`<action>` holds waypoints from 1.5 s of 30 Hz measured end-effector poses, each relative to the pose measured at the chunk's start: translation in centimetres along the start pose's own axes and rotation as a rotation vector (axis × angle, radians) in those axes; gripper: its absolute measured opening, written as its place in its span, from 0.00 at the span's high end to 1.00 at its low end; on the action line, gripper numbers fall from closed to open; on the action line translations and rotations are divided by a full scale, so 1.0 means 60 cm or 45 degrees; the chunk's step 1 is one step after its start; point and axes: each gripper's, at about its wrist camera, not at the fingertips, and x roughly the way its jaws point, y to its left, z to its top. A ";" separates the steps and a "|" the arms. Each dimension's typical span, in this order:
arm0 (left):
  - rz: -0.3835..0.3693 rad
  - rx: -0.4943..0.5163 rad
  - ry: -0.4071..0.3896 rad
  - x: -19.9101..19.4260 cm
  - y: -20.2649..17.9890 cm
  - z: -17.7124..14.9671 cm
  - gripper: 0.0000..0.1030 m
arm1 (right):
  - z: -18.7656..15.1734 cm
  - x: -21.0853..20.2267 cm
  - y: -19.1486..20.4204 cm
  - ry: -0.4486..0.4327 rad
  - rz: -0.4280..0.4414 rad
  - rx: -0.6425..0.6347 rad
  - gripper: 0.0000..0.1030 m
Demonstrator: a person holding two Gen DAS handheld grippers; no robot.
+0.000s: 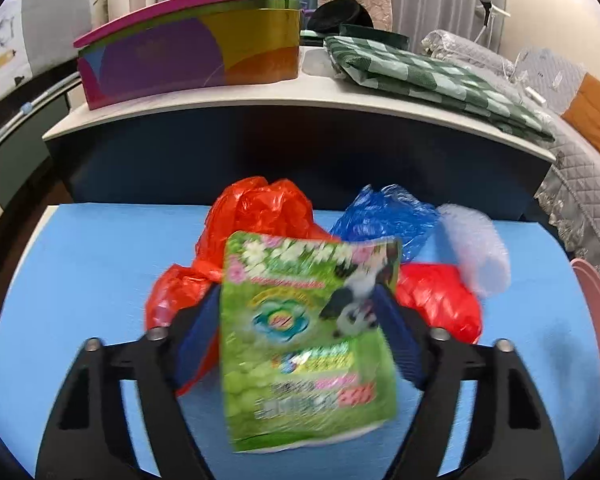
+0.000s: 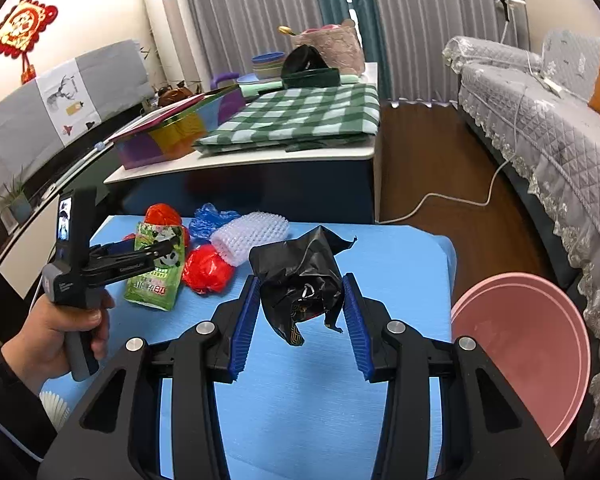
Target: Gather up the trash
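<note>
My left gripper (image 1: 300,300) is shut on a green snack packet (image 1: 308,340) and holds it above the blue table (image 1: 80,280); it also shows in the right wrist view (image 2: 156,248) with the packet (image 2: 154,276). Behind it lie red plastic bags (image 1: 260,212), a blue bag (image 1: 384,216), another red bag (image 1: 440,300) and a bubble wrap roll (image 1: 476,248). My right gripper (image 2: 302,300) is shut on a crumpled black bag (image 2: 300,276) above the table (image 2: 400,264). A pink basin (image 2: 520,352) stands to the right, beside the table.
A white-topped cabinet (image 1: 260,98) behind the table carries a colourful tin (image 1: 188,52) and a green checked cloth (image 1: 440,80). A grey-covered sofa (image 2: 540,128) stands on the right. A white cable (image 2: 452,200) lies on the wooden floor.
</note>
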 end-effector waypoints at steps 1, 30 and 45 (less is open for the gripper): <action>0.003 0.006 0.006 -0.002 0.001 -0.001 0.44 | 0.000 0.001 -0.001 0.002 0.004 0.006 0.59; -0.214 0.054 -0.139 -0.208 -0.047 -0.070 1.00 | -0.037 -0.088 -0.002 -0.070 0.008 0.016 0.59; -0.263 0.140 -0.196 -0.279 -0.095 -0.101 1.00 | -0.044 -0.111 -0.005 -0.091 0.005 0.005 0.59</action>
